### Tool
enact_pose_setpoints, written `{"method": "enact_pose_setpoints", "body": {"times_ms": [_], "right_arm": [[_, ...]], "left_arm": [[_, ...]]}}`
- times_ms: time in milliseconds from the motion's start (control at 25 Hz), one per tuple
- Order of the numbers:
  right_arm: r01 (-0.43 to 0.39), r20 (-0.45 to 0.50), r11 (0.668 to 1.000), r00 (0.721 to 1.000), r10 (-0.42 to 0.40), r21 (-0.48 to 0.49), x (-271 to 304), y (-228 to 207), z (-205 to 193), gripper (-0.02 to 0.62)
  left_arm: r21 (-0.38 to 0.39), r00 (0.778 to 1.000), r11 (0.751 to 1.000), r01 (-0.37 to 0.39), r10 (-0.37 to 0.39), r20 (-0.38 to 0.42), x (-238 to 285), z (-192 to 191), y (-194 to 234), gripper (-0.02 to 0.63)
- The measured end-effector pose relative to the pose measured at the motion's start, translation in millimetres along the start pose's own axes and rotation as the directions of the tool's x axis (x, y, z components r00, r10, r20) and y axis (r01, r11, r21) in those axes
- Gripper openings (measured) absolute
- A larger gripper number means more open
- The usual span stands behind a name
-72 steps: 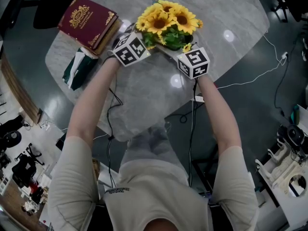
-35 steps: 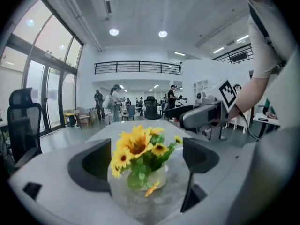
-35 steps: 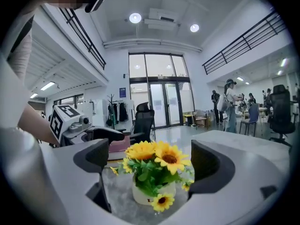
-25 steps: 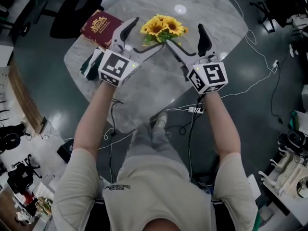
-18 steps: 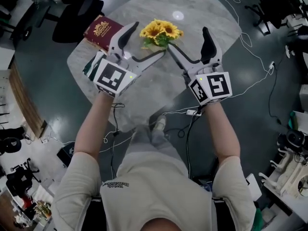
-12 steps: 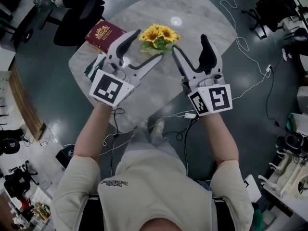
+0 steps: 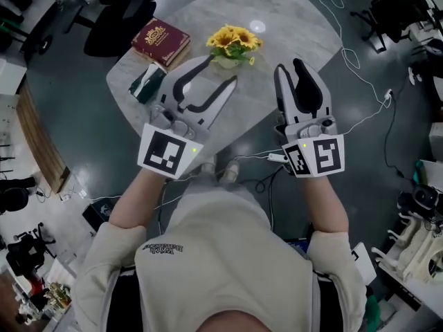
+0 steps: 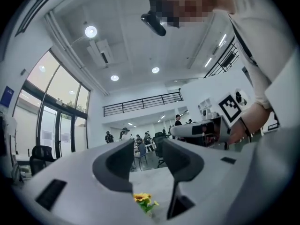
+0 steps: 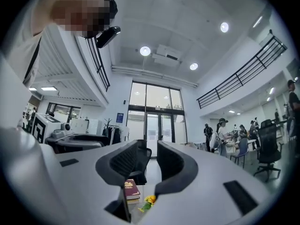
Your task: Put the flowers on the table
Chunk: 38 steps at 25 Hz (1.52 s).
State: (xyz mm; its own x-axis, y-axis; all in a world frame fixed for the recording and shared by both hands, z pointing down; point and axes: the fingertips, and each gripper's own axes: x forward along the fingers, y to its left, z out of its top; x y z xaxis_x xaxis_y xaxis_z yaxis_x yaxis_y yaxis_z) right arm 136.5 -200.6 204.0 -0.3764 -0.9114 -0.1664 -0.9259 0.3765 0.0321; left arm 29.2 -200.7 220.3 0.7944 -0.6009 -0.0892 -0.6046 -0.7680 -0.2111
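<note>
At the far left of the head view a dark office chair (image 7: 114, 9) stands by the edge of the grey marble table (image 7: 304, 19). A red book with gold ornament (image 7: 161, 40) lies on the tabletop near it, and a green and white folded bundle (image 7: 147, 81) lies just in front of the book. The left gripper (image 7: 217, 72) is held up over the table's near edge, well apart from everything on it. Its jaws have just been closing and now stand a moderate way apart with nothing between them, as the left gripper view confirms. The bunch of yellow sunflowers (image 7: 235, 42) stands upright on the table beyond and between the two grippers, right of the book, touched by neither. It shows small and low in the left gripper view (image 8: 144, 201) and the right gripper view (image 9: 149, 201). The right gripper (image 7: 291, 69) is held level with the left one. Its jaws have likewise just been closing and now leave only a narrow gap, empty. A white cable (image 7: 360, 57) trails across the floor to the right.
</note>
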Motion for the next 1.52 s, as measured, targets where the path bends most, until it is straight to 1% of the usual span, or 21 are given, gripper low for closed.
{"method": "enact_pose_setpoints", "body": {"times_ms": [80,160,280,440,600,720,880,1000,1160,1280,1520], "right_arm": [[-0.009,0.003,1.0,1.0,0.009,0.001,-9.3,8.9,2.6,0.109],[-0.013,0.007,1.0,1.0,0.013,0.015,-17.2,15.2,4.5,0.1],[-0.018,0.016,0.999,1.0,0.017,0.043,-25.1,26.3,5.8,0.078],[-0.038,0.02,0.997,0.999,0.037,0.072,-31.5,40.9,7.4,0.048],[-0.042,0.022,0.995,0.999,0.04,0.092,-38.0,48.5,7.6,0.035],[-0.048,0.017,0.996,0.999,0.047,0.077,-41.2,54.5,2.2,0.027],[-0.054,0.014,0.997,0.999,0.053,0.048,-45.4,61.6,-0.8,0.015],[-0.059,0.021,0.997,0.998,0.058,0.047,-48.6,67.6,0.4,0.011],[-0.066,0.015,0.996,0.998,0.065,0.06,-51.4,74.3,-3.2,0.011],[-0.071,0.014,0.996,0.997,0.07,0.059,-54.7,79.2,-2.3,0.011],[-0.071,0.009,0.996,0.997,0.071,0.048,-54.4,82.4,-1.6,0.011]], "left_arm": [[-0.041,1.0,0.999,-0.015,0.015,-0.001,-9.2,2.6,-6.5,0.192],[-0.054,1.0,0.998,-0.023,0.024,0.014,-14.1,5.8,-13.2,0.187],[-0.075,0.999,0.996,-0.043,0.044,0.017,-23.9,3.8,-18.3,0.121],[-0.077,0.997,0.994,-0.08,0.08,-0.003,-35.1,3.3,-18.5,0.056],[-0.06,0.996,0.994,-0.088,0.088,0.007,-39.9,9.0,-26.2,0.033],[-0.052,0.996,0.994,-0.093,0.093,0.006,-45.4,8.5,-35.3,0.012],[-0.023,0.995,0.995,-0.099,0.098,-0.006,-48.8,6.9,-43.6,0.006],[-0.015,0.995,0.995,-0.099,0.099,-0.011,-50.7,6.8,-45.7,0.006],[-0.016,0.994,0.994,-0.105,0.105,-0.009,-53.3,5.7,-46.7,0.006],[-0.017,0.994,0.995,-0.102,0.102,-0.03,-55.8,1.7,-48.3,0.006],[-0.048,0.993,0.992,-0.113,0.111,-0.039,-60.0,-1.6,-41.7,0.006]]}}
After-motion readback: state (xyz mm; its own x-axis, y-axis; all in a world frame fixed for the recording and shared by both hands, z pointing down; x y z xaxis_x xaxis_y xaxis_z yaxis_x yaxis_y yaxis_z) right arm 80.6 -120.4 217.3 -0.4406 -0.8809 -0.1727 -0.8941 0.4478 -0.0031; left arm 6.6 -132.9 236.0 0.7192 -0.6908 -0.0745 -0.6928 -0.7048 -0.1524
